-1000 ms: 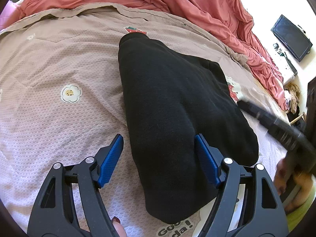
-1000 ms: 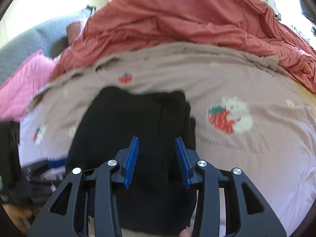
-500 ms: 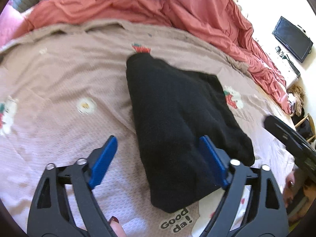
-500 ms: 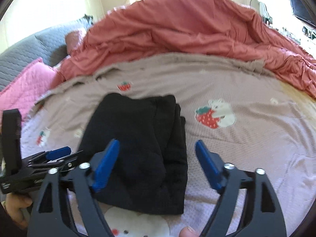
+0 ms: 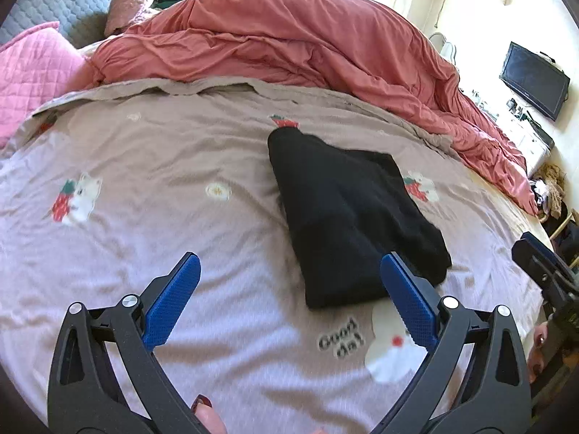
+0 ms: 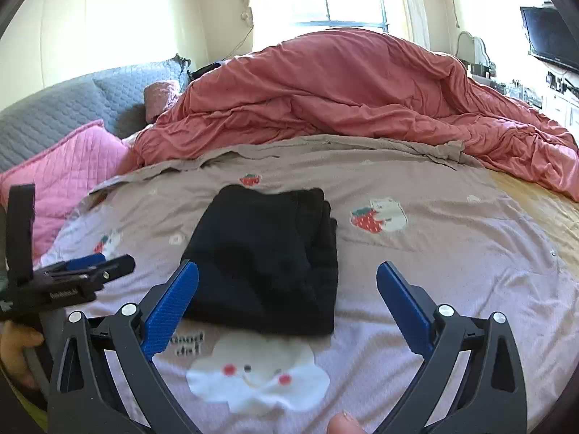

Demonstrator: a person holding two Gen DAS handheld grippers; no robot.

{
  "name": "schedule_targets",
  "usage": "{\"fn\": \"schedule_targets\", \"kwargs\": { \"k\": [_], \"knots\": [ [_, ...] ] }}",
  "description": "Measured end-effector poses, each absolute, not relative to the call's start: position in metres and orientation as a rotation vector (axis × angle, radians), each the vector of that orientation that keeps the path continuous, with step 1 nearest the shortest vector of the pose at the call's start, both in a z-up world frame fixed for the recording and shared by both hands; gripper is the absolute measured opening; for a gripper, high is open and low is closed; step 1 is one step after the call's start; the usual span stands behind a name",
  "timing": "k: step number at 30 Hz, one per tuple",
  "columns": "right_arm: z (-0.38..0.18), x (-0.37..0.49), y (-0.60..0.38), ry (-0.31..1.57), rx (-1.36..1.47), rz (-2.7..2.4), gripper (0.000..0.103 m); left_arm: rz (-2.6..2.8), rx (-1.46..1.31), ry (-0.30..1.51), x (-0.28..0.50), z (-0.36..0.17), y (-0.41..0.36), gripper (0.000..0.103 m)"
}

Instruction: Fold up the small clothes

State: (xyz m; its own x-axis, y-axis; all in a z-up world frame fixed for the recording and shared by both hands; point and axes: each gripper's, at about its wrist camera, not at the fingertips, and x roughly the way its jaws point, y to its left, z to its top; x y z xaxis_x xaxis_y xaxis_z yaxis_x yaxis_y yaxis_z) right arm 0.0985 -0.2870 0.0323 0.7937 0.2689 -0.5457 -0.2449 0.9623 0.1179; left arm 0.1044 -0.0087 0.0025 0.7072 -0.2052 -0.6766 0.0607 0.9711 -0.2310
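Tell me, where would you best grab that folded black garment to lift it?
Probably the black garment's near edge, coming low from the front. It lies flat on the bedsheet, with stacked layers showing along its right side, so pinching all layers there should keep the fold together. Both the right gripper and left gripper are open, nothing between them.

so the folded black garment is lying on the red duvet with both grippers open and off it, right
Not quite. The folded black garment lies on the printed grey-pink sheet, not the red duvet, which is bunched up behind it. The right wrist view shows this. The left gripper and right gripper are indeed off it, the left's jaws opening further.
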Motion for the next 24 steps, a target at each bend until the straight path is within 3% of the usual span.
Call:
{"fn": "schedule_targets", "kwargs": {
  "k": [13,24],
  "knots": [
    [-0.016,0.066,-0.288,0.734,0.037,0.253,0.098,-0.13,-0.175,0.875,0.066,-0.034,-0.008,0.094],
    [-0.017,0.066,-0.288,0.751,0.034,0.222,0.098,-0.14,-0.203,0.894,0.061,-0.037,-0.004,0.094]
  ]
}}
